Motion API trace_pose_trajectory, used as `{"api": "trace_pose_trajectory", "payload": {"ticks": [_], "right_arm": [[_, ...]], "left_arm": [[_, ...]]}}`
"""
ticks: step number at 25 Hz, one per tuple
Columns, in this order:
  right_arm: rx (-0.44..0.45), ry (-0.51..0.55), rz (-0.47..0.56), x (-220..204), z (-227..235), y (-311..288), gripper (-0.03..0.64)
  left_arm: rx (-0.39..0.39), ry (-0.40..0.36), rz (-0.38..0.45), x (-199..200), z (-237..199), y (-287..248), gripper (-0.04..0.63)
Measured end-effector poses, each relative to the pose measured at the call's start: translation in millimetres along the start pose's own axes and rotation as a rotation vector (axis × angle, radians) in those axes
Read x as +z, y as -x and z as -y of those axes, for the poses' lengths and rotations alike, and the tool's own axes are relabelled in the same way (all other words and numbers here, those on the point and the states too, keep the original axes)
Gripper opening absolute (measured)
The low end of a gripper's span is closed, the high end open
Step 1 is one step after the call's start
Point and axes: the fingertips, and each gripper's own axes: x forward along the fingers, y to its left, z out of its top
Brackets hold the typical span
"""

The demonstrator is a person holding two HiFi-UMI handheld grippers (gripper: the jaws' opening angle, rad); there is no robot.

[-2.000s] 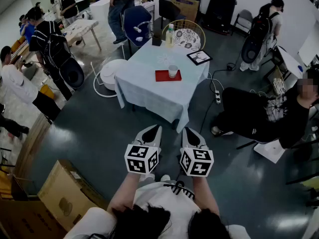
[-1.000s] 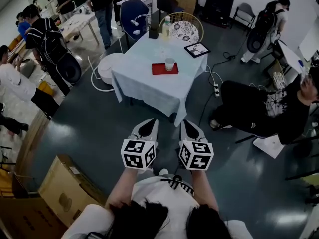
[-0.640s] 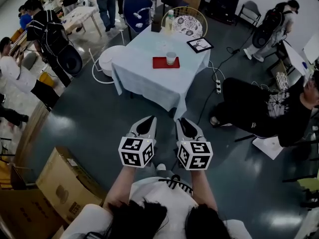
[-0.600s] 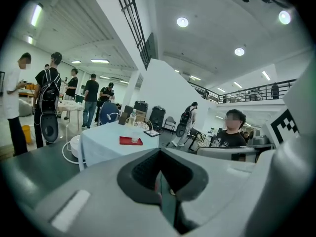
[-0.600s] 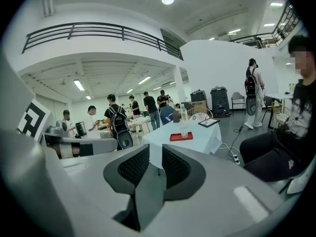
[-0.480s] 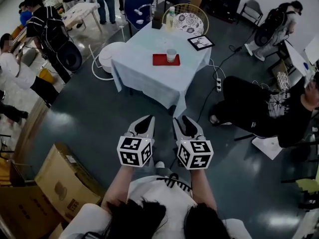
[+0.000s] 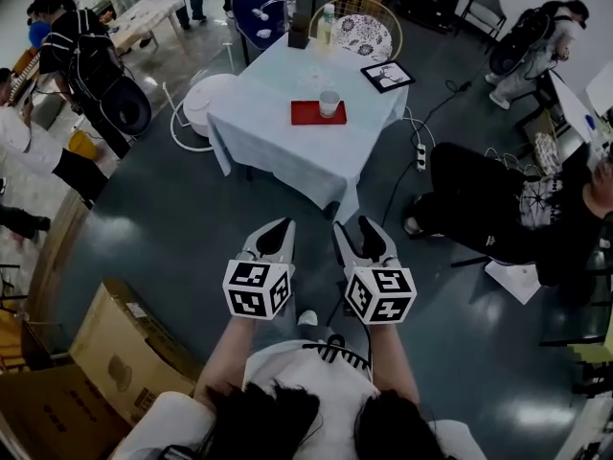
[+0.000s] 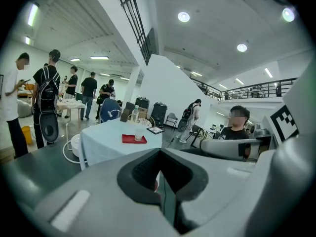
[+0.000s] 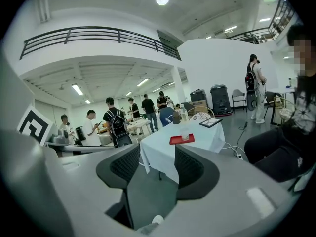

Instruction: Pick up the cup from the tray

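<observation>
The cup (image 7: 329, 103) stands on the right part of the tray (image 7: 306, 113), which lies in the middle of the desk (image 7: 287, 156). Behind them stands a bottle (image 7: 328, 29), a picture frame (image 7: 388, 75) right of it. Left gripper (image 7: 281, 226) and right gripper (image 7: 353, 226) hang side by side, well before the desk

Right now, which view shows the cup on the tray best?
Head view: the cup stands clear at the red tray's right end, seen from above. Both gripper views show it smaller, side-on, far off on the table.
</observation>
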Motion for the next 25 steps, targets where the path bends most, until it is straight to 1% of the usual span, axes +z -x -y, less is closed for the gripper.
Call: {"api": "trace_pose_trajectory", "payload": {"ticks": [1, 4, 7, 9, 13, 17, 19, 21, 25], "right_arm": [[0.000, 0.010, 0.001, 2, 1, -5, 0.235], [-0.001, 0.017, -0.006, 7, 4, -27, 0.244], [-0.008, -0.027, -0.022, 6, 9, -52, 0.244], [-0.014, -0.044, -0.030, 8, 12, -70, 0.244], [-0.021, -0.027, -0.021, 31, 14, -108, 0.245], [-0.035, -0.038, -0.017, 50, 20, -136, 0.245], [-0.031, -0.030, -0.013, 59, 20, -152, 0.256], [-0.034, -0.035, -0.016, 63, 20, -165, 0.265], [-0.076, -0.062, -0.032, 65, 31, -185, 0.265]], "left_arm": [[-0.003, 0.004, 0.001, 3, -3, -6, 0.000], [-0.006, -0.002, -0.005, 11, -15, -26, 0.000], [-0.009, -0.030, -0.025, 17, -30, -45, 0.000], [-0.022, -0.024, -0.026, 25, -42, -59, 0.000], [-0.032, 0.003, -0.016, 49, -71, -91, 0.000], [-0.046, -0.008, -0.028, 70, -89, -119, 0.000], [-0.052, -0.016, -0.029, 81, -100, -131, 0.000], [-0.059, -0.018, -0.042, 84, -110, -140, 0.000], [-0.099, -0.016, -0.070, 87, -121, -162, 0.000]]}}
